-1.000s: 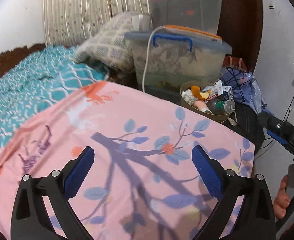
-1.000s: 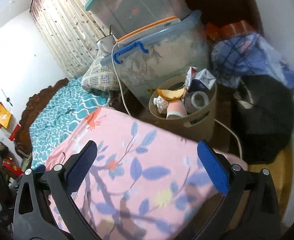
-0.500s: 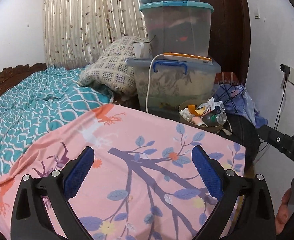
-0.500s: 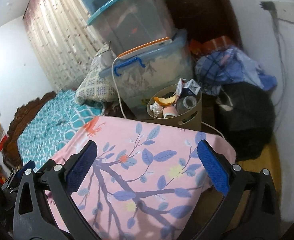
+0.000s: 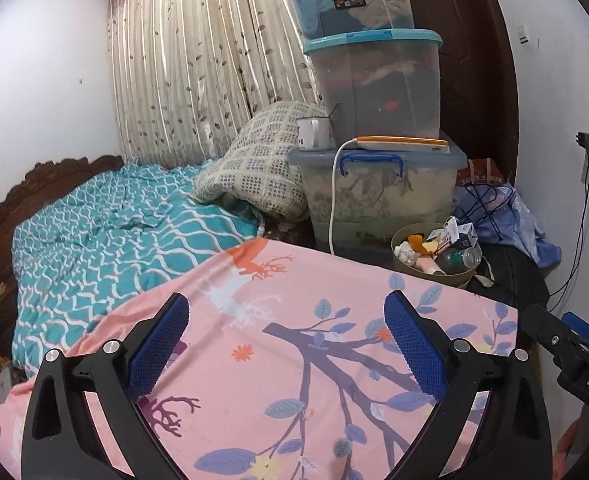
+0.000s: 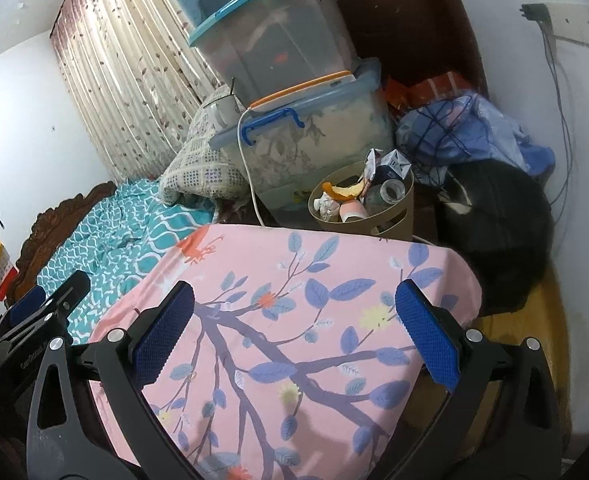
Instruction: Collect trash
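Observation:
A beige waste basket [image 5: 428, 273] stands on the floor beyond the bed's far corner, filled with trash: orange peel, a clear plastic bottle, a carton, tissue. It also shows in the right wrist view [image 6: 390, 222]. My left gripper [image 5: 286, 344] is open and empty, held above the pink floral blanket [image 5: 294, 320]. My right gripper [image 6: 294, 332] is open and empty above the same blanket [image 6: 294, 280], well short of the basket. The right gripper's body shows at the right edge of the left wrist view [image 5: 566, 352].
Stacked plastic storage boxes [image 5: 374, 120] stand behind the basket, with a white cable [image 5: 334, 192] hanging down. A blue cloth bundle [image 6: 466, 132] and a black bag [image 6: 502, 224] lie to the right by the wall. A teal quilt [image 5: 106, 236] and a pillow [image 5: 258, 168] cover the bed.
Both grippers have pulled back and up from the basket; it looks smaller and farther. More of the room and upper boxes is in view. Both stay open.

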Available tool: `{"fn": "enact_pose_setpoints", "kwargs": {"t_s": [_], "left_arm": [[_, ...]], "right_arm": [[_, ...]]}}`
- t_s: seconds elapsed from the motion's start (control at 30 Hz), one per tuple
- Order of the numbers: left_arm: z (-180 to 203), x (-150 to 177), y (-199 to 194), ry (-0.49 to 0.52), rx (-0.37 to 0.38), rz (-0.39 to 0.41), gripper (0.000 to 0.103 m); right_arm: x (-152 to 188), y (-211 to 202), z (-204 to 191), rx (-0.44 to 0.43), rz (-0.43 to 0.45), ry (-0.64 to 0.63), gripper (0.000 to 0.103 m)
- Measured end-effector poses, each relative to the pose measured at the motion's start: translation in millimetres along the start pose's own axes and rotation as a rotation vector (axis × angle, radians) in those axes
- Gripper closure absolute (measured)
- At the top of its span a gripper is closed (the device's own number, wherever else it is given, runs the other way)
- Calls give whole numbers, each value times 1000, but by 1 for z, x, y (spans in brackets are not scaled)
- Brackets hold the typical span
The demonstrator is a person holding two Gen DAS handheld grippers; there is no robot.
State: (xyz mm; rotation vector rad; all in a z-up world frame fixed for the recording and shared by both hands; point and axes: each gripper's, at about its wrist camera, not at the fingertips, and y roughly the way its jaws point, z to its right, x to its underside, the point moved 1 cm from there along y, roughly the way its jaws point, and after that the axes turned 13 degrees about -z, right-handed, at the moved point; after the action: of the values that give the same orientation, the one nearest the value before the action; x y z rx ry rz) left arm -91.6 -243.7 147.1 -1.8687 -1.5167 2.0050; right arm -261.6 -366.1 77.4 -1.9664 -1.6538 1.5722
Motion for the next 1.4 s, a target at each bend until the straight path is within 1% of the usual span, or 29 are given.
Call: {"fn": "enact_pose_setpoints", "kwargs": {"t_s": [0.17, 0.43, 0.7, 0.9, 1.4], "left_arm": [[5, 2, -8, 17, -22, 24, 9], [11, 5, -14, 39, -31, 46, 9], [7, 4, -13, 18, -8, 34, 9], [4, 3, -11, 2, -4, 26, 9], [3, 3, -11, 2, 4, 25, 9]], "right_arm": [[3, -2, -2, -12, 3, -22, 3], [7, -6, -6, -32, 14, -42, 3], [6, -7, -6, -33, 21, -42, 3], [5, -7, -6, -33, 16, -41, 3], [2, -8, -9, -43, 33, -48, 3]]}}
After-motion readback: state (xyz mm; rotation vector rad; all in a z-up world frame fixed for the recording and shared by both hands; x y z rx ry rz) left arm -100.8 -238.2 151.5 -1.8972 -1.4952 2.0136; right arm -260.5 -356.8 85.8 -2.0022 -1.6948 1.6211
